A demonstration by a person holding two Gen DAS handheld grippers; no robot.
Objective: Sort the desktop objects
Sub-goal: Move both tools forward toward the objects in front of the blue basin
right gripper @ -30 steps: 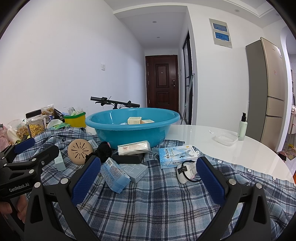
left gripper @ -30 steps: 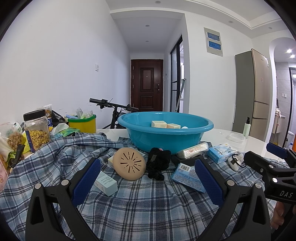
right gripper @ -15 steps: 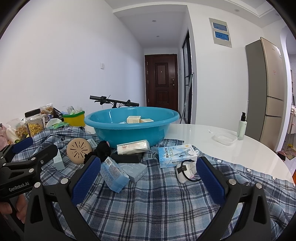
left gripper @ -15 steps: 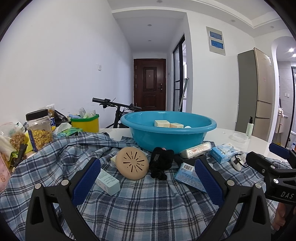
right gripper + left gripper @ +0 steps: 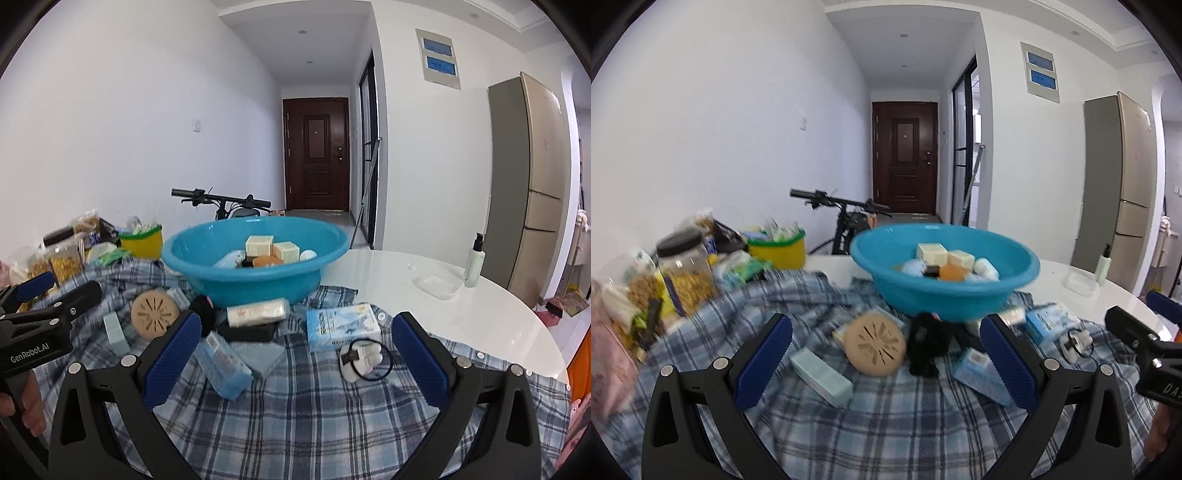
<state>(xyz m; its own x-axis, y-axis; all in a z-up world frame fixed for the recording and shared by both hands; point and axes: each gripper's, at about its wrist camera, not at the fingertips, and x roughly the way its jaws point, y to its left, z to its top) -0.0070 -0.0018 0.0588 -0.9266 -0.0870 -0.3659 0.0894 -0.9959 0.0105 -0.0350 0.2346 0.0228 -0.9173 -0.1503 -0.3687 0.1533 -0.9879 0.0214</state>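
Observation:
A blue basin stands on the plaid cloth and holds several small boxes and soaps. In front of it lie a tan round disc, a black pouch, a pale green box, a blue packet, a white-blue box and a white charger with a black band. My left gripper hovers open above the disc and the pouch. My right gripper is open over the packet and the charger. Neither holds anything.
Jars and snack bags and a yellow tub crowd the left. A white table with a clear dish and a pump bottle lies to the right. A bicycle stands behind.
Both grippers have risen and tilted down, so the inside of the basin now shows. Both stay open and the objects on the cloth have not moved.

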